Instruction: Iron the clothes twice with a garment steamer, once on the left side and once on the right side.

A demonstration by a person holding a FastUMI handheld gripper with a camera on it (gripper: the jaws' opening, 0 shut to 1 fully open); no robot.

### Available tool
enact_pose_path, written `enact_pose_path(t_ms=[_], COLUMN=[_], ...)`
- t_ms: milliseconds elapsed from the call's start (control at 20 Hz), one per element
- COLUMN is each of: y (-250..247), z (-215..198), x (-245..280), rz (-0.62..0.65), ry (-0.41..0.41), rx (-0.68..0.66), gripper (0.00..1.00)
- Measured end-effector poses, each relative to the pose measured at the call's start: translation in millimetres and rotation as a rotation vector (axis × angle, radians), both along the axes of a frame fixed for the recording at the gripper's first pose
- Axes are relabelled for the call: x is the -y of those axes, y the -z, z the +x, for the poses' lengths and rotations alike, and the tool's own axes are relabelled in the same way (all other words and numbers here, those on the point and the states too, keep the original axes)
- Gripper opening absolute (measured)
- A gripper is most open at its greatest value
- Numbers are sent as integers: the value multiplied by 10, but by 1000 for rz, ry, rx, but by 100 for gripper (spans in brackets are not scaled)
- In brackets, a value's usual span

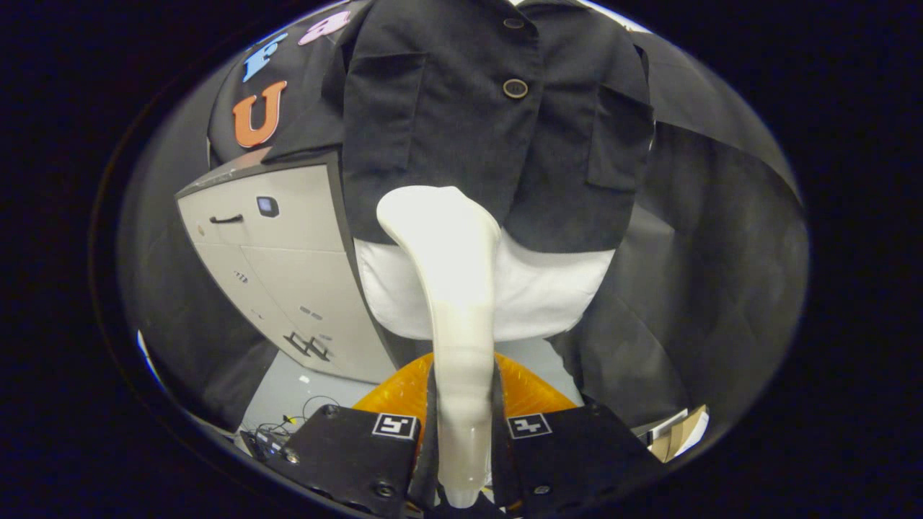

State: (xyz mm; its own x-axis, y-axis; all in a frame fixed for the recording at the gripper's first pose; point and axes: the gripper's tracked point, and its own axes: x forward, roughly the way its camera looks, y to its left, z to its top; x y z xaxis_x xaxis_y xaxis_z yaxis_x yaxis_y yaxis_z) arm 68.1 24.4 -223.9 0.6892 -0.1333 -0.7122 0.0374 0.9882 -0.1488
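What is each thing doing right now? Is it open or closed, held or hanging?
Tool: shut on the steamer handle, a finger on each side.
Garment steamer: held, head up at the jacket's lower hem.
Black jacket: hanging, buttoned shut at the front.
White shirt: hanging, poking out below the jacket.
Grey cabinet: beside the clothes, drawers closed.
Orange thing: sits below the clothes, behind the fingers; cannot tell what it is.

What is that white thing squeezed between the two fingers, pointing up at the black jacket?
In the gripper view, the gripper is shut on the garment steamer. Its white head reaches up to the black jacket's hem.
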Motion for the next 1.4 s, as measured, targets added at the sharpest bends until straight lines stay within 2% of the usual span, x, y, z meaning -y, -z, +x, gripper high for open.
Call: enact_pose_path(t_ms=[150,300,650,1050,1400], y=[-18,-250,-1097,-1987,-3011], z=[4,31,171,481,819], x=[16,91,475,901,1245], rz=[34,57,147,143,170], ry=[28,40,161,198,242], rx=[-21,16,206,413,648], gripper=[32,32,32,32,32])
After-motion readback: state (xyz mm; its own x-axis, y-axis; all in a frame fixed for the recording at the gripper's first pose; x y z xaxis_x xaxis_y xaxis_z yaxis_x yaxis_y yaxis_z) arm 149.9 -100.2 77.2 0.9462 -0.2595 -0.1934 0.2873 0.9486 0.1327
